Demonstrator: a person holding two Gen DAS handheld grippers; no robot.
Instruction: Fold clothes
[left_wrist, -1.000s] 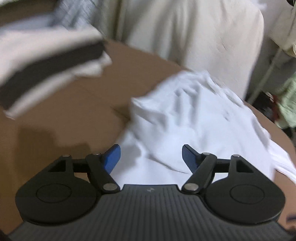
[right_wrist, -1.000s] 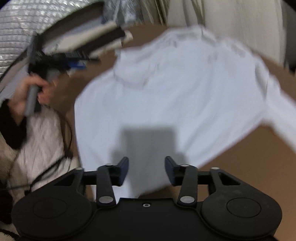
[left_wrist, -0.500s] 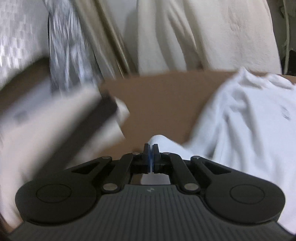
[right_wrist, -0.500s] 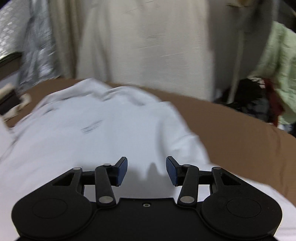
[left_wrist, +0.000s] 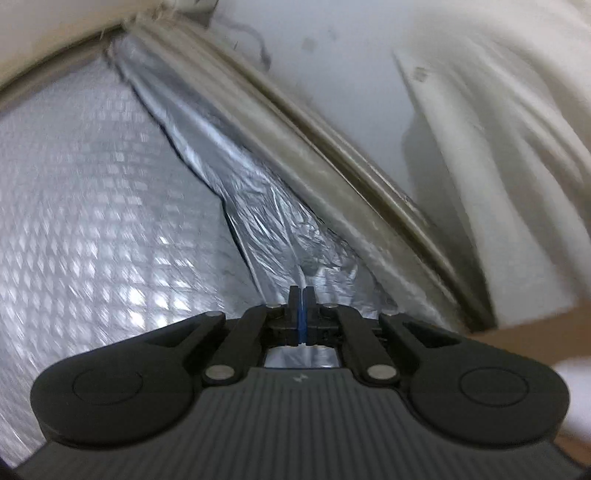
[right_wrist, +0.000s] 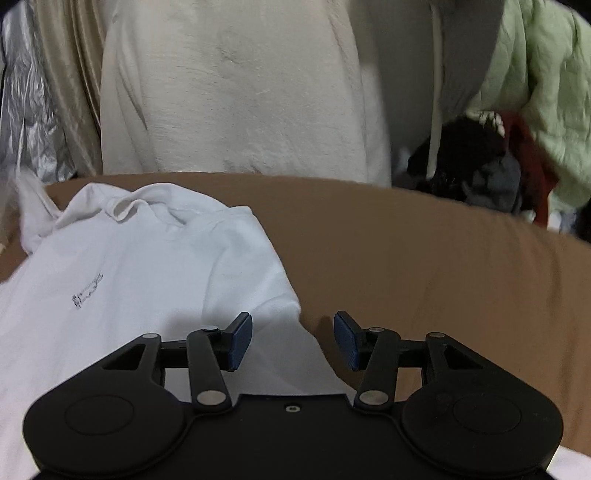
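Note:
A white shirt (right_wrist: 140, 266) with a small dark print lies spread on the brown table (right_wrist: 424, 258), collar at the far end. My right gripper (right_wrist: 293, 339) is open and empty, low over the shirt's right edge. My left gripper (left_wrist: 301, 295) is shut with its blue pads together and points up at the wall; I see no cloth between the pads. A blurred white patch (left_wrist: 576, 373) of cloth shows at the right edge of the left wrist view.
Silver foil sheeting (left_wrist: 110, 229) and a metal frame (left_wrist: 332, 147) fill the left wrist view. A cream blanket (right_wrist: 240, 92) hangs behind the table. A pile of dark, red and green clothes (right_wrist: 498, 155) sits at the back right.
My left gripper closed on the shirt's edge, then swung up and left toward the foil wall. My right gripper moved to the shirt's right edge, still open.

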